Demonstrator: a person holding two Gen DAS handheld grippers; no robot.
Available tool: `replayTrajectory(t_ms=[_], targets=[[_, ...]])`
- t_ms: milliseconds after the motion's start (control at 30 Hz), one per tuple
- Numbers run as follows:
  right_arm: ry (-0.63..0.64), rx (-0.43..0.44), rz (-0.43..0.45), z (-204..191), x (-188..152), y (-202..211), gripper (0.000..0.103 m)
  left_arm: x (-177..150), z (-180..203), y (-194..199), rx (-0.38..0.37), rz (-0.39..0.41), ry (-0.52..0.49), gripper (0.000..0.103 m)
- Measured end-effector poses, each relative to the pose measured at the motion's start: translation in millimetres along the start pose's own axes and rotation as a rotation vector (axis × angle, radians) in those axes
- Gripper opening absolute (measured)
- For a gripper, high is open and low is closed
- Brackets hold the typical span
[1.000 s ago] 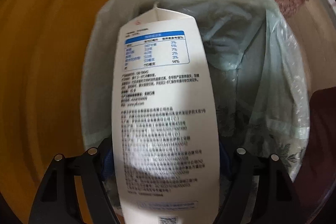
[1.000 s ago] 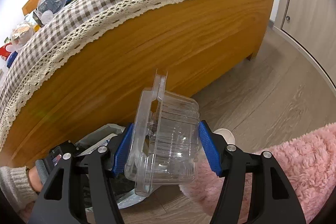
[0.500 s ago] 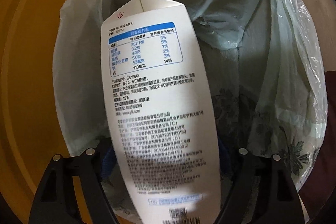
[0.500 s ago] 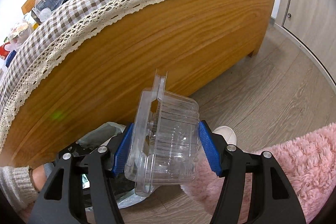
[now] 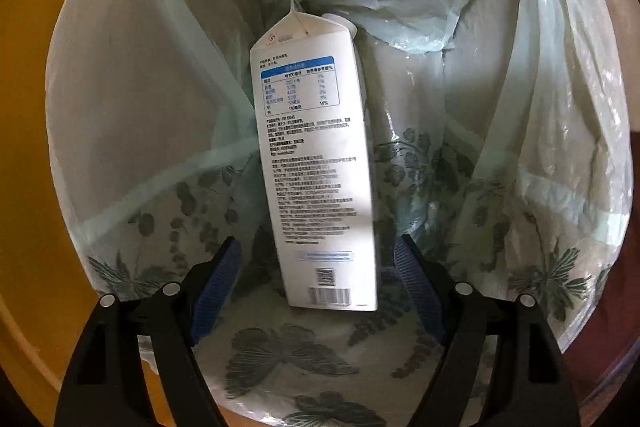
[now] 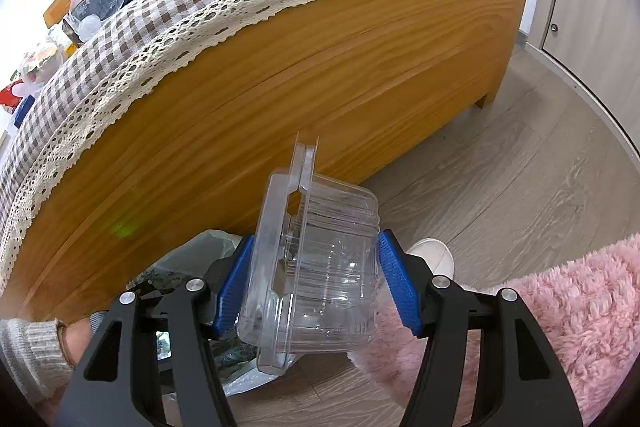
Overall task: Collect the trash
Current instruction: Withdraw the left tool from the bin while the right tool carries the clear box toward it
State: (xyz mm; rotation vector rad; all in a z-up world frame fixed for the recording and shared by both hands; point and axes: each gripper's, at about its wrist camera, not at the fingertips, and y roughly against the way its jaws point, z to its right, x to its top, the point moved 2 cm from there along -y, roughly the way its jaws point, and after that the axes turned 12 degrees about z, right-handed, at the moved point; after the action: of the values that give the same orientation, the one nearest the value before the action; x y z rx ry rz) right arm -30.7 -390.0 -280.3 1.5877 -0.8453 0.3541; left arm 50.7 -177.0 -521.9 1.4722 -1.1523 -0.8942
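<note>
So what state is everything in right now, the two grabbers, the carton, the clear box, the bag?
Left gripper: open, clear of the carton.
Milk carton: released, lying inside the bag, spout end deepest.
Trash bag: mouth wide open.
Right gripper: shut on the clear plastic box.
Clear plastic box: lid closed, looks empty, held on edge above the floor.

The carton (image 5: 318, 171) lies inside the bin bag (image 5: 132, 131), which stands on the floor (image 6: 520, 187) against the bed (image 6: 280, 75), left of the rug (image 6: 568, 311).
</note>
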Motion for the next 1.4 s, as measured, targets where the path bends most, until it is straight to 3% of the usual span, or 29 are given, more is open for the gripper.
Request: replayTrajectory(t_ms=[133,300,400,500,567,767,1100,1400], targets=[[0.009,0.006,0.006,-1.5,1.0,0.6,0.061,-0.3,-5.1,0.1,-0.008,0.027,0.043,0.071],[0.021,0.016,0.036,-3.5,2.6,7.7,0.061,1.6,-31.9,31.2,-0.041,0.081,0.156,0.071],[0.025,0.029,0.047,-6.3,2.2,12.2,0.061,7.5,-36.5,52.4,-0.078,0.119,0.267,0.080],[0.040,0.042,0.071,-9.7,1.7,18.7,0.061,8.8,-41.2,78.5,-0.068,0.155,0.334,0.084],[0.055,0.050,0.089,-12.4,1.0,23.1,0.061,-0.7,-48.0,89.3,-0.058,0.181,0.386,0.093],[0.089,0.067,0.127,-23.2,-3.6,34.6,0.061,-24.7,-60.0,142.3,-0.032,0.281,0.607,0.095],[0.175,0.116,0.192,-41.8,-10.6,52.4,0.061,-85.8,-72.7,195.3,-0.007,0.458,0.996,0.095],[0.366,0.179,0.221,-79.4,-31.4,62.4,0.060,-106.7,-63.6,213.0,0.108,0.533,1.033,0.095]])
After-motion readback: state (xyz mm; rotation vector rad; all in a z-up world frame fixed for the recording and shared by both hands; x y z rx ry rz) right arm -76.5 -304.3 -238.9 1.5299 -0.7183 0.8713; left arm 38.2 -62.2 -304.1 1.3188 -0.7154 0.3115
